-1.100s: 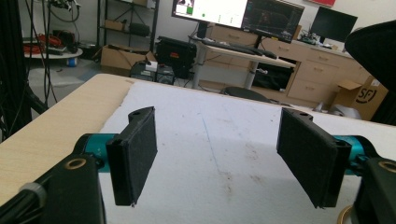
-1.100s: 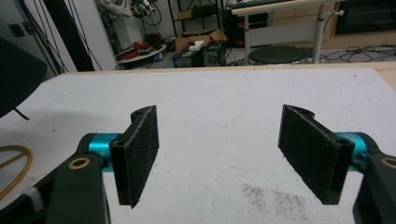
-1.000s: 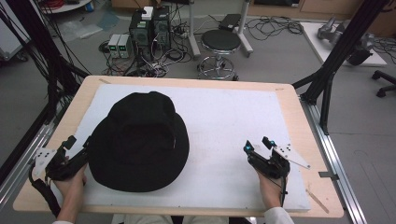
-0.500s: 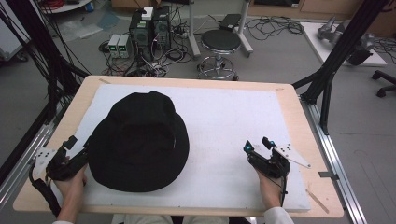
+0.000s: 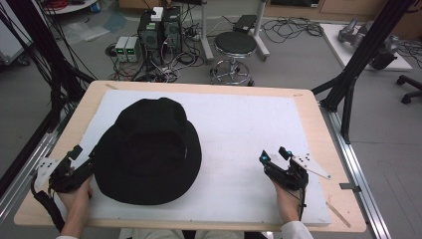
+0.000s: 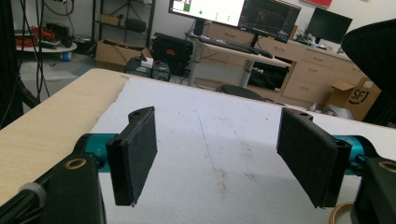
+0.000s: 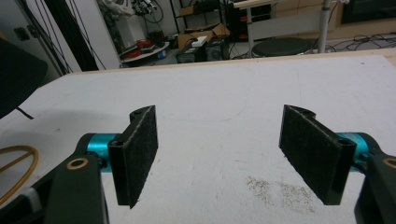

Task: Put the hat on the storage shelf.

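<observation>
1. White mat [image 5: 239, 129] covers the wooden bench [image 5: 308, 107].
2. Black bucket hat [image 5: 147, 149] lies flat, left of centre.
3. Left gripper [image 5: 74, 167], jaws apart, nearest; hat at its 2 o'clock.
4. Right gripper [image 5: 278, 162], jaws apart, empty; hat at its 9 o'clock.

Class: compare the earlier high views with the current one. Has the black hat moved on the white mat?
No. The black hat lies at the same spot on the white mat, its brim equally near the mat's left edge.
</observation>
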Demonstrator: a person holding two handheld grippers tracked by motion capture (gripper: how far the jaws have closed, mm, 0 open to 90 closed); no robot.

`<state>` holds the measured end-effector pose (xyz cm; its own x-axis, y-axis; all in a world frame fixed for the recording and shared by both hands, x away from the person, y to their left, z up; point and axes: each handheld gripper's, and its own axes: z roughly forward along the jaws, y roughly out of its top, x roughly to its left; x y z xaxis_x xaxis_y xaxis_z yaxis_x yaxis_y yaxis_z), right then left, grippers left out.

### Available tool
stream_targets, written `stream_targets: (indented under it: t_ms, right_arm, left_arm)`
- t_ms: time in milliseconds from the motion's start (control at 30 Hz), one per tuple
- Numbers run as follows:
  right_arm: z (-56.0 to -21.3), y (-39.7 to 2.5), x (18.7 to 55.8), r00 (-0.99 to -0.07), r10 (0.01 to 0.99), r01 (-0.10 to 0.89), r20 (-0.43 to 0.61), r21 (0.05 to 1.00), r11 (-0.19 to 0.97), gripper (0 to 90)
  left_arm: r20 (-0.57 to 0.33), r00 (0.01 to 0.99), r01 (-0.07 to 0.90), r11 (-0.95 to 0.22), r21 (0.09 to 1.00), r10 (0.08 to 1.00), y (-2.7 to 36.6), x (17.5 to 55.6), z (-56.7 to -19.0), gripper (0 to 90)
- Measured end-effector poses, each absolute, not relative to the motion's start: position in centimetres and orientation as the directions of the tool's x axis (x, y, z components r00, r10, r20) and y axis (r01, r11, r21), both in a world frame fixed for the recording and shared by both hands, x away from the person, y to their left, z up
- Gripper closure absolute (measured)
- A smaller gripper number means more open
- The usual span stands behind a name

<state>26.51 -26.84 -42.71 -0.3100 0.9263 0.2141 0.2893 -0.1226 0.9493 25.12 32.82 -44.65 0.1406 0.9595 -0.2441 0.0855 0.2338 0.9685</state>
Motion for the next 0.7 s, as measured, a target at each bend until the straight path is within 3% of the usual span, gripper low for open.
stream_targets:
  t_ms: [700]
  right_arm:
    - [-42.97, -26.86, 26.71, -0.32, 0.922, 0.301, 0.218, 0.946, -0.119, 27.5]
  left_arm:
    - [-0.255, 0.138, 0.089, 0.245, 0.965, 0.957, 33.01, 25.17, -44.72, 28.9]
